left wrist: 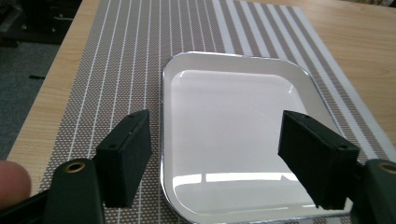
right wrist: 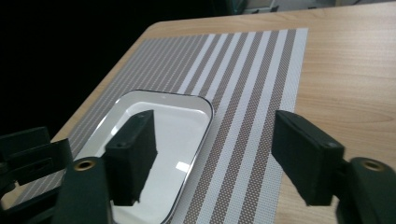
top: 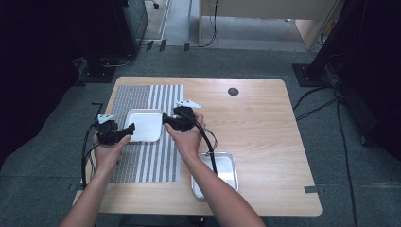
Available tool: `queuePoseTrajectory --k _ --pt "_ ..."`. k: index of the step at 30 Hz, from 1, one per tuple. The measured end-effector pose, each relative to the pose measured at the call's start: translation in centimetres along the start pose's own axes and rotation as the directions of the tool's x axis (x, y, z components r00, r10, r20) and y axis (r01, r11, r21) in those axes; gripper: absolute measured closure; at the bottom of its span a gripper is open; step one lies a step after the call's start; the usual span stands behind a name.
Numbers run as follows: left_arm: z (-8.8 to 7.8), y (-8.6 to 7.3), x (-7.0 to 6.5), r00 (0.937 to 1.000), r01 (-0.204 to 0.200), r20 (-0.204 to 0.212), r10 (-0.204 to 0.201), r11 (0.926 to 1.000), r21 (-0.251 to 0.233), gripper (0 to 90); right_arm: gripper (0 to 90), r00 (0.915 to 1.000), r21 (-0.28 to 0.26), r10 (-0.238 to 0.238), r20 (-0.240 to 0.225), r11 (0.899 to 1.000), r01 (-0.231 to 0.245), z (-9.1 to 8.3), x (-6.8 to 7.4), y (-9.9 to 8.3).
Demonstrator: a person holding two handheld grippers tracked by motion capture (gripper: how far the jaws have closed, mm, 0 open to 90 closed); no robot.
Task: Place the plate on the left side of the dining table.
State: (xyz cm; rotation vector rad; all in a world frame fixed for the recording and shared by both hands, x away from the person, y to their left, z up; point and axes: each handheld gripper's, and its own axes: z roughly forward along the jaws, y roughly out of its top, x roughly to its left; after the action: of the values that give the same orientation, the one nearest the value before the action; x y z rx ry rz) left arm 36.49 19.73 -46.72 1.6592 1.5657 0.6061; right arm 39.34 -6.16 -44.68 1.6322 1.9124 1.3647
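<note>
A shallow white square tray (top: 144, 124) with a metal rim lies on a striped grey-and-white placemat (top: 147, 97). My left gripper (top: 127, 128) hovers at the tray's left edge, jaws open and nothing between them. In the left gripper view the tray (left wrist: 233, 135) lies just beyond and below the open jaws of my left gripper (left wrist: 219, 158). My right gripper (top: 166, 118) is at the tray's right edge, open and free of it. In the right gripper view the tray (right wrist: 163, 140) lies behind the left jaw of my right gripper (right wrist: 217, 156), which stands over the placemat (right wrist: 243, 93).
A second metal tray (top: 224, 172) sits on the wooden table (top: 255, 123) near the front edge, partly under the right forearm. A dark round cable port (top: 233, 91) marks the table's back. The left gripper's body (right wrist: 28, 154) shows at the lower left of the right gripper view.
</note>
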Motion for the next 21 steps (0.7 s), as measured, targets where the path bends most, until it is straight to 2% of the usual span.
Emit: queuePoseTrajectory --k 2,4,5,8,9,10,11,12,15,16,20,21 --pt "-0.7 0.0 -0.2 0.9999 -0.004 -0.010 0.004 0.9998 -0.019 21.6 29.0 0.9997 -0.014 -0.017 -0.017 1.000 0.017 -1.0 -0.2 0.0" --pt "-1.9 0.0 -0.3 0.9993 -0.007 -0.038 0.005 0.9984 -0.056 18.3 29.1 0.9977 -0.011 -0.067 0.012 0.998 0.067 -2.3 -0.5 0.0" --pt "-2.2 -0.1 -0.3 0.9993 -0.005 -0.038 0.003 0.9981 -0.062 17.7 29.1 0.9972 -0.010 -0.074 0.013 0.997 0.074 -2.6 -0.6 0.0" --pt "-2.7 -0.3 -0.5 0.9996 -0.020 -0.024 0.018 0.9978 -0.063 16.9 29.0 0.9970 -0.003 -0.076 0.013 0.997 0.076 -3.6 -0.9 0.0" --pt "-3.2 -0.6 -0.7 0.9993 -0.033 -0.018 0.032 0.9976 -0.062 16.0 29.1 0.9955 0.001 -0.091 0.025 0.996 0.091 -4.5 -1.1 -0.1" --pt "-3.2 -0.6 -0.7 0.9993 -0.033 -0.018 0.032 0.9976 -0.062 15.7 29.1 0.9955 0.001 -0.091 0.025 0.996 0.091 -4.5 -1.1 -0.1" --pt "-3.7 -0.8 -0.7 0.9990 -0.040 -0.021 0.038 0.9970 -0.067 15.2 29.0 0.9950 0.003 -0.098 0.019 0.995 0.098 -5.4 -1.5 -0.2" --pt "-3.7 -0.8 -0.7 0.9990 -0.040 -0.021 0.038 0.9970 -0.067 15.2 29.0 0.9950 0.003 -0.098 0.019 0.995 0.098 -5.4 -1.5 -0.2" --pt "-4.5 -1.0 -0.6 0.9992 -0.036 -0.022 0.035 0.9961 -0.081 15.2 29.1 0.9949 0.006 -0.097 0.027 0.995 0.097 -7.2 -2.2 -0.5" --pt "-4.7 -1.1 -0.7 0.9992 -0.037 -0.021 0.035 0.9957 -0.085 15.2 29.1 0.9949 0.006 -0.097 0.027 0.995 0.097 -7.2 -2.2 -0.5" --pt "-5.8 -1.7 -1.1 0.9989 -0.047 -0.009 0.046 0.9946 -0.093 14.9 29.1 0.9933 -0.009 -0.108 0.042 0.994 0.108 -9.4 -3.2 -0.9" --pt "-5.8 -1.7 -1.1 0.9989 -0.047 -0.009 0.046 0.9946 -0.093 14.9 29.1 0.9933 -0.009 -0.108 0.042 0.994 0.108 -9.4 -3.2 -0.9"
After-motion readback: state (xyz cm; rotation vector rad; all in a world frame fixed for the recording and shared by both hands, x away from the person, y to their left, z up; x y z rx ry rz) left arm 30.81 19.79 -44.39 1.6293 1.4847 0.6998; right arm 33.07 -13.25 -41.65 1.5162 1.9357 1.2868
